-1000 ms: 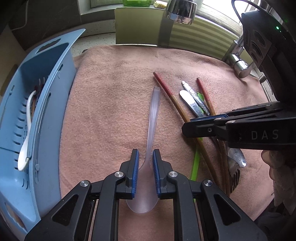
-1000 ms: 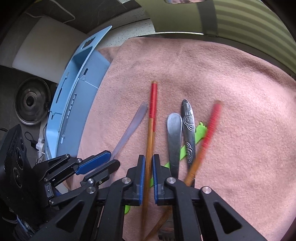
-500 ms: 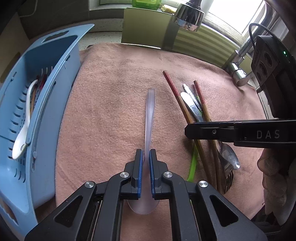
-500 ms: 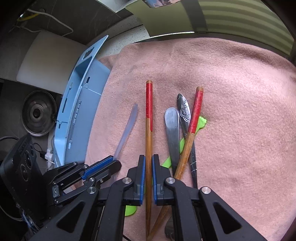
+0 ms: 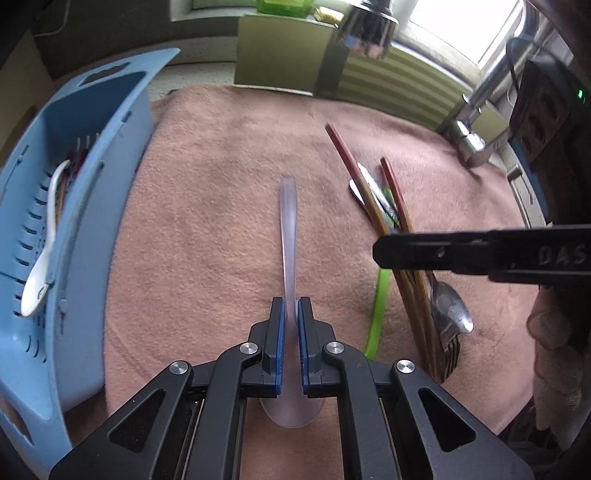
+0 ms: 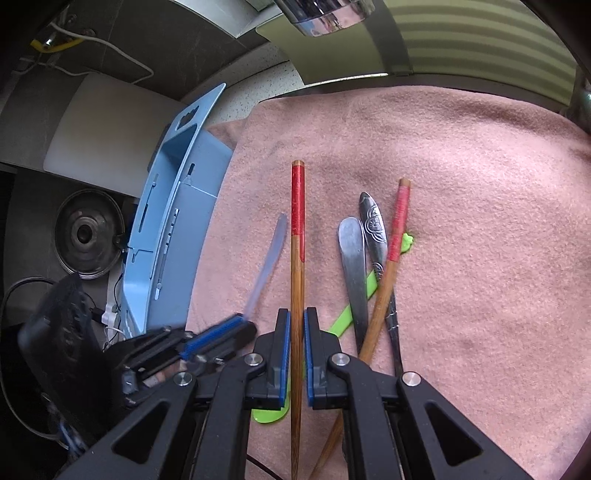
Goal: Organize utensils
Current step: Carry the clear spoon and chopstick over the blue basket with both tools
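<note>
My left gripper (image 5: 290,301) is shut on a clear plastic spoon (image 5: 288,229), gripping the neck just above the bowl; the handle points away from me. My right gripper (image 6: 297,312) is shut on a red-topped wooden chopstick (image 6: 297,229). A second red-topped chopstick (image 6: 391,266) leans across a metal spoon handle (image 6: 352,258), an ornate metal fork handle (image 6: 375,229) and a green plastic utensil (image 6: 347,317). All lie on a pink towel (image 5: 221,184). A blue utensil basket (image 5: 85,206) at the left holds a white spoon (image 5: 37,280).
A chrome tap head (image 5: 369,26) hangs over the far edge of the towel, with its base (image 5: 469,144) at the far right. A person's hand (image 5: 554,332) holds the right gripper. A white board (image 6: 110,122) and a round metal disc (image 6: 86,236) lie beyond the basket.
The left jaws closed onto the clear spoon, and its handle swung straight. The chopstick held by the right gripper straightened too, and the second chopstick came to rest against the metal cutlery.
</note>
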Available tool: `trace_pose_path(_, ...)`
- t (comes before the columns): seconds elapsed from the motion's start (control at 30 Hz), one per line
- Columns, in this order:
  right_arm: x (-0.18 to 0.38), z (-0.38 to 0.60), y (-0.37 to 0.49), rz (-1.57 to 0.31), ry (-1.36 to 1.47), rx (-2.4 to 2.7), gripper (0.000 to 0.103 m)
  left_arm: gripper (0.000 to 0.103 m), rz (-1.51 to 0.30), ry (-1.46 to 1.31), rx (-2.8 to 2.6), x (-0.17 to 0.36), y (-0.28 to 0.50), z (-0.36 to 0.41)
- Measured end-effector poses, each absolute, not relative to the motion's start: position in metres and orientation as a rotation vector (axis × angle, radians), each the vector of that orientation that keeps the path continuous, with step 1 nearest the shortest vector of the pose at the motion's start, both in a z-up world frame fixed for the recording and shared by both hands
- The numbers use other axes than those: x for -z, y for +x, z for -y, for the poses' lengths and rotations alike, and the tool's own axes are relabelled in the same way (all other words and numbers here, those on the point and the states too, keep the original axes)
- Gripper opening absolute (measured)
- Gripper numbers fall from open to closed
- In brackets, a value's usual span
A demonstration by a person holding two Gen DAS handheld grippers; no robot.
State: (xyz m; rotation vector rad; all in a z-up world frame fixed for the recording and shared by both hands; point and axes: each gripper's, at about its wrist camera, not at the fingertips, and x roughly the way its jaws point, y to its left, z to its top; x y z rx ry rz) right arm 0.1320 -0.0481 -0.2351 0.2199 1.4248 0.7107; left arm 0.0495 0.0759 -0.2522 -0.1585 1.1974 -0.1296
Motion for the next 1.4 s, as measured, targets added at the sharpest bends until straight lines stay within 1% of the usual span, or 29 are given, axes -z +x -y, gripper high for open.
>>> trace_pose_path(0.07, 0.232, 0.047, 0.13, -1.416, 0.217, -0.715, 0.006, 0.006, -1.191, -0.113, 0.126, 0.252, 0.051, -0.07)
trace_pose_path(0.33, 0.222, 0.054, 0.126, -1.389, 0.215, -0.712, 0.006, 0.006, -1.172, -0.15, 0.14, 0.254, 0.069, -0.073)
trace_pose_path(0.53, 0.217, 0.063, 0.127, -1.377, 0.233, -0.698, 0.006, 0.006, -1.141, -0.149, 0.136, 0.248, 0.061, -0.075)
trace_pose_path(0.93, 0.2, 0.047, 0.121, -1.345, 0.224, -0.724, 0.006, 0.006, -1.023, -0.158, 0.133, 0.204, 0.032, -0.098)
trace_pose_path(1.4, 0.183, 0.021, 0.112, -1.311, 0.193, -0.73, 0.006, 0.006, -0.913, -0.159, 0.138, 0.171, 0.013, -0.116)
